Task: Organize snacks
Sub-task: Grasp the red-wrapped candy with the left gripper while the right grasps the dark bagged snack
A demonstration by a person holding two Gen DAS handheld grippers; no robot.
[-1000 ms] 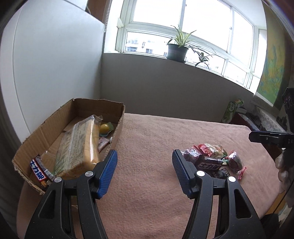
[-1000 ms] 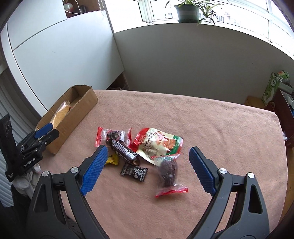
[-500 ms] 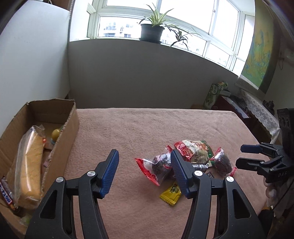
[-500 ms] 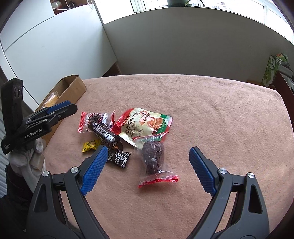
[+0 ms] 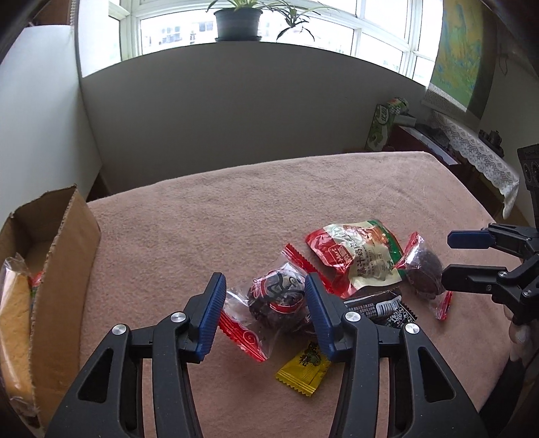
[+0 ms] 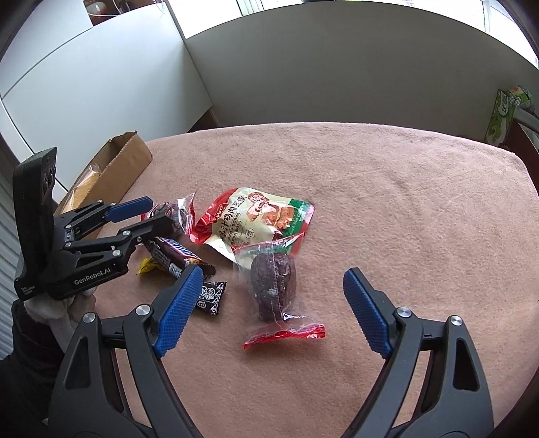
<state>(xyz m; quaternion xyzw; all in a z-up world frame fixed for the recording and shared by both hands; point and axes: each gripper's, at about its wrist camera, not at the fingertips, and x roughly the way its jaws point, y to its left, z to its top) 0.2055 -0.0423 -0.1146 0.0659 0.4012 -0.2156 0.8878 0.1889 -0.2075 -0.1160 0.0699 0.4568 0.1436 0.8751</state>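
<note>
My left gripper (image 5: pixel 264 293) hovers low over a round dark cake in a clear and red wrapper (image 5: pixel 276 298). Its jaws are closing with the cake between them, and the pads stand just off the wrapper. My right gripper (image 6: pixel 273 279) is open around a second dark cake in a clear wrapper (image 6: pixel 273 286), well clear of it on both sides. A red and cream pouch (image 6: pixel 252 215), a chocolate bar (image 6: pixel 175 256), a yellow sachet (image 5: pixel 303 367) and a small black packet (image 6: pixel 210 296) lie beside them. The cardboard box (image 5: pixel 64 252) at the left holds a wrapped bread loaf (image 5: pixel 13 330).
A pink cloth covers the table (image 5: pixel 235 209), which ends at a grey wall. A green carton (image 5: pixel 380 128) and a low cabinet with a lace cloth (image 5: pixel 478 158) stand off the far right corner. A potted plant (image 5: pixel 239 17) sits on the window sill.
My left gripper swung right, away from the box and over the snack pile, and its jaws narrowed. My right gripper sank closer to the dark cake.
</note>
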